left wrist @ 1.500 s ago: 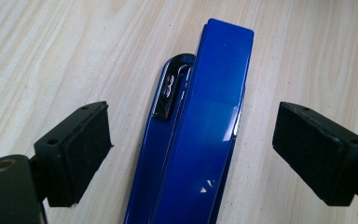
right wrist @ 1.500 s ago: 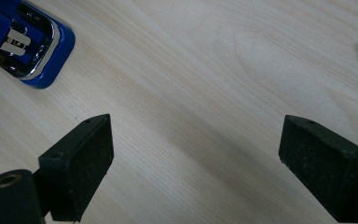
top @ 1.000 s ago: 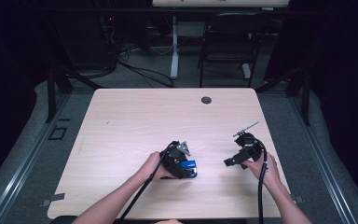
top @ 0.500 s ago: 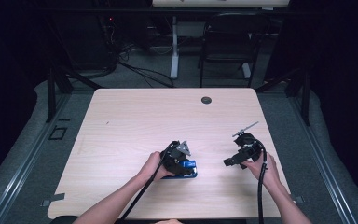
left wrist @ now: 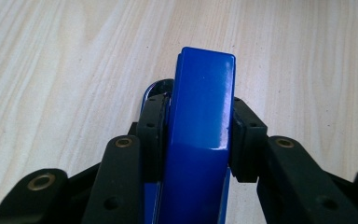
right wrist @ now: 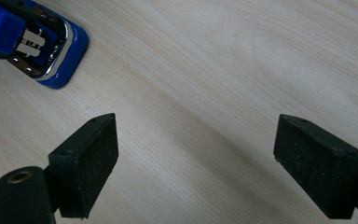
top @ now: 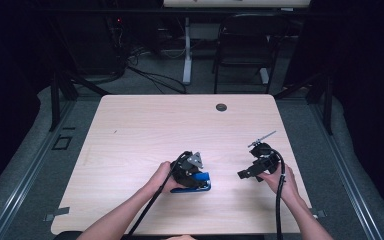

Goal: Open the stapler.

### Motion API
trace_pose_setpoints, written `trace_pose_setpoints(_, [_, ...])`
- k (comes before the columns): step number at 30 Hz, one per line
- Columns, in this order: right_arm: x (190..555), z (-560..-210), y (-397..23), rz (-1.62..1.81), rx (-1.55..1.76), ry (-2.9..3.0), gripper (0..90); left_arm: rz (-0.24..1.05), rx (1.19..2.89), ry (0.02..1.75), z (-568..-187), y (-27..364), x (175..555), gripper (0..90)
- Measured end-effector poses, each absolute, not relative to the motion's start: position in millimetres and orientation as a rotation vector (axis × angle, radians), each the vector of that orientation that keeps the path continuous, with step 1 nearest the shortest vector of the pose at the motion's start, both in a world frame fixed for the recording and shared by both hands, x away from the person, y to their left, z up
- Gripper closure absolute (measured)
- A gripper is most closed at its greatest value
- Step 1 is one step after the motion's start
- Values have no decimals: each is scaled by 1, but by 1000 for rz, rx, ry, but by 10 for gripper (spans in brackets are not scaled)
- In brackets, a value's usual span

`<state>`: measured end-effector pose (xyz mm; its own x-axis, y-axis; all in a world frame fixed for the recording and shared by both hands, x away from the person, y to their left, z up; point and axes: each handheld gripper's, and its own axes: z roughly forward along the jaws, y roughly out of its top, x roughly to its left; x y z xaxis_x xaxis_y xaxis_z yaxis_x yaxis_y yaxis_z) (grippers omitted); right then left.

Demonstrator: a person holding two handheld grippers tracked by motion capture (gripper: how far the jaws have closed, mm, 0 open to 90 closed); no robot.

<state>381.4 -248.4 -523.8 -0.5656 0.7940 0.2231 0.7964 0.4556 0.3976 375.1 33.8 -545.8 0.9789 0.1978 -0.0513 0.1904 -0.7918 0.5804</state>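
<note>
High view places the blue stapler on the near-centre of the tabletop, lying flat with the left tongs over it. Left gripper view confirms the grip: both black pads press against the sides of the stapler's upper arm, one on each flank, the jaws having just closed onto it. The left tongs are therefore clenched on the stapler. Grasping across the narrow width of the arm, rather than along its length, probably gives the pads two flat parallel faces to bear on and keeps the base free on the wood.

Right tongs sit well apart to the right, held in the person's right hand. Right gripper view shows the two pads spread wide over bare wood with nothing between them: released. The nose of the stapler, with its chrome edge, appears at the upper left of that view, so the right tongs appear aimed roughly toward it, likely in readiness to assist.

A round cable grommet is set in the far edge of the tabletop, remote from both hands. A folding chair and floor cables stand beyond the table. Nothing lies between the two tongs; each trailing cable runs back toward the person, away from the stapler.
</note>
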Motion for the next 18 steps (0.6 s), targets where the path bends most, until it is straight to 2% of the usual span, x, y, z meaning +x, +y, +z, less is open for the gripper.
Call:
trace_pose_setpoints(9, [379, -524, -235, -749, -1404, -2671, 164, 20, 2502, 240, -546, 34, 374, 640])
trace_pose_setpoints(12, [378, -524, -226, -767, -1333, -2665, 258, 20, 2505, 233, -546, 34, 375, 641])
trace_pose_setpoints(18, [374, -530, -196, -846, -1261, -2599, 564, 6, 2498, 218, -547, 34, 374, 642])
